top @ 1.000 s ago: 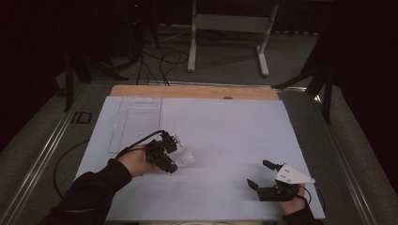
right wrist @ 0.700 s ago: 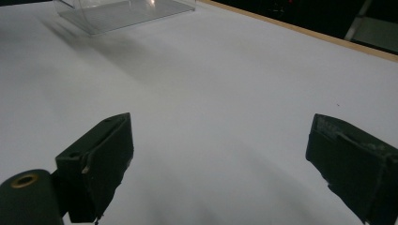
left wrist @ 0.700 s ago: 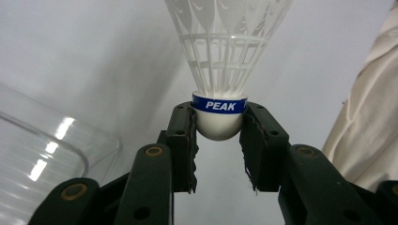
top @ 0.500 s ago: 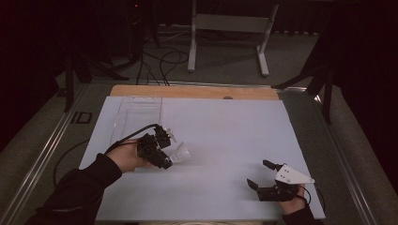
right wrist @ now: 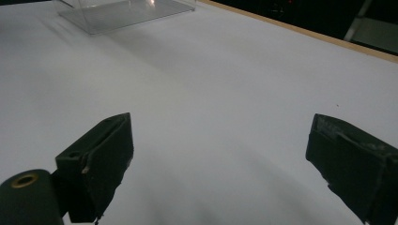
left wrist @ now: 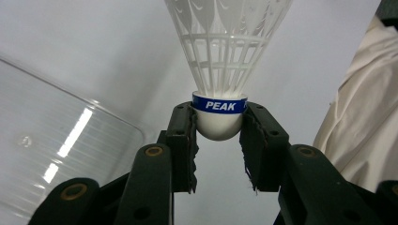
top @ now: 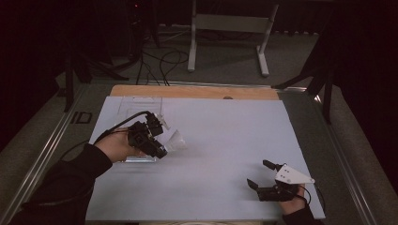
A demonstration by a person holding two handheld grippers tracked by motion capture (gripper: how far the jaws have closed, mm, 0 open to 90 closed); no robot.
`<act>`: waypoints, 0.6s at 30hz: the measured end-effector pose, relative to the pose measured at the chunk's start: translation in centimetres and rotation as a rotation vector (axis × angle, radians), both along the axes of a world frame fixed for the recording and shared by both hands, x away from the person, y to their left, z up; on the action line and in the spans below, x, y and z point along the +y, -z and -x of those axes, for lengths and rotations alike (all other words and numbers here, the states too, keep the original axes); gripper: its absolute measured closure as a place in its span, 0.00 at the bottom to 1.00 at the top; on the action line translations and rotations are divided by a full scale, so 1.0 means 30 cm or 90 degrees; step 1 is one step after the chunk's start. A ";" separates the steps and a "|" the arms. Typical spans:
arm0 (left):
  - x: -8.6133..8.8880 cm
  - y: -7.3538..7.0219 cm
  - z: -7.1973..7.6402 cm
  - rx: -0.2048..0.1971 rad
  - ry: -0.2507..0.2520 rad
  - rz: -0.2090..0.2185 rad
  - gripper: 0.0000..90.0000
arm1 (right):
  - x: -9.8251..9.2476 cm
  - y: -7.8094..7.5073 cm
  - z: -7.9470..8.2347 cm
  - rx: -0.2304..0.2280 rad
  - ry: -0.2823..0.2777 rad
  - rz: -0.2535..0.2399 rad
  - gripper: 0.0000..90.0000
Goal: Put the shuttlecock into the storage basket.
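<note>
the left gripper (left wrist: 218, 140) is clamping a white shuttlecock (left wrist: 225, 61) by its rounded cork base, the pads pressing on both sides of the cork and the netted skirt pointing away from the jaws. in the high view the shuttlecock (top: 174, 140) is hanging above the white table (top: 225, 140), just beside the clear plastic container (top: 136, 105) at the left side. judging from this, the pick-up is done and the carrying is under way; what is probably left is placing the shuttlecock, perhaps in the container, and letting go. the right gripper (top: 263, 178) is resting near the table's near right corner, its jaws spread wide with nothing between them. a blue band around the cork is reading "PEAK" in white capitals; no other writing is legible
</note>
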State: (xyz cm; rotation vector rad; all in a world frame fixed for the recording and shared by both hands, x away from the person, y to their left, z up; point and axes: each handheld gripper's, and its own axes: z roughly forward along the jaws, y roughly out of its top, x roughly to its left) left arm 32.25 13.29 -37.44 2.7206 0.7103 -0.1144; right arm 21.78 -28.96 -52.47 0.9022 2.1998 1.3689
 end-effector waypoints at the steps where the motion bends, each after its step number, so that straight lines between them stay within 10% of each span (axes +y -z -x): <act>1: 0.003 -0.005 -0.002 -0.001 -0.002 -0.001 0.74 | 0.000 0.000 0.000 -0.001 0.001 0.001 0.09; 18: 0.113 -0.072 -0.048 -0.028 -0.067 0.008 0.74 | 0.002 0.001 0.000 0.002 0.000 0.000 0.09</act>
